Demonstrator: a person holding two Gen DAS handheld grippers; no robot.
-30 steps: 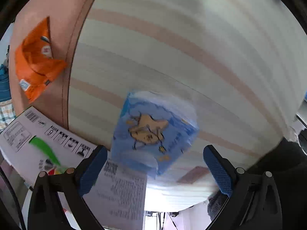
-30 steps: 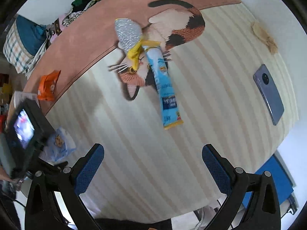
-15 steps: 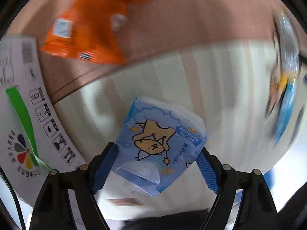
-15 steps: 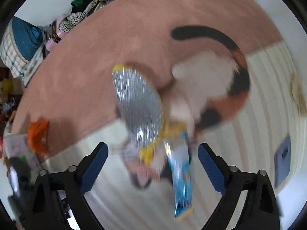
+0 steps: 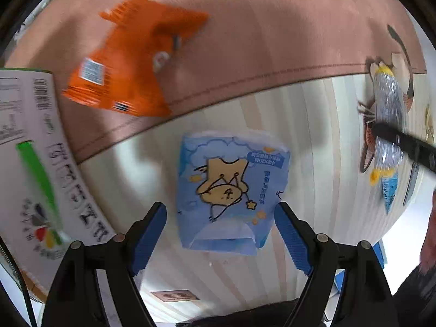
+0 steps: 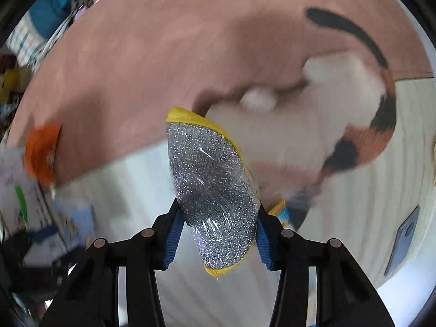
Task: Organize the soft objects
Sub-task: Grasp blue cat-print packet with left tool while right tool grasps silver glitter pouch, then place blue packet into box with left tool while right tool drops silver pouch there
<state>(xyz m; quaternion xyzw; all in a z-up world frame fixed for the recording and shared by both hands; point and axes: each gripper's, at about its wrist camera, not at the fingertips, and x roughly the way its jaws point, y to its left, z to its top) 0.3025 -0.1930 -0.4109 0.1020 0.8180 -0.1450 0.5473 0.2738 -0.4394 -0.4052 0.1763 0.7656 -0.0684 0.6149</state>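
- Right claw [image 6: 216, 234]: jaws have just been closing and now pinch the glitter sponge [image 6: 215, 190] on both sides, low over the cat-print mat [image 6: 354, 218].
- Left claw [image 5: 219, 218]: jaws have just narrowed and straddle the blue tissue pack [image 5: 231, 190]. One pad is at its edge, with a thin gap at the other. Can't tell if it is gripped.
- Progress: early, judging by this. Two soft items are being taken and none is sorted yet.
- Still loose on the mat: blue tube [image 5: 388, 190] and, further off, orange packet [image 5: 130, 62].
- Only container-like thing: printed carton [image 5: 32, 163] at the mat's edge. Its inside is not visible and nothing is seen in it.
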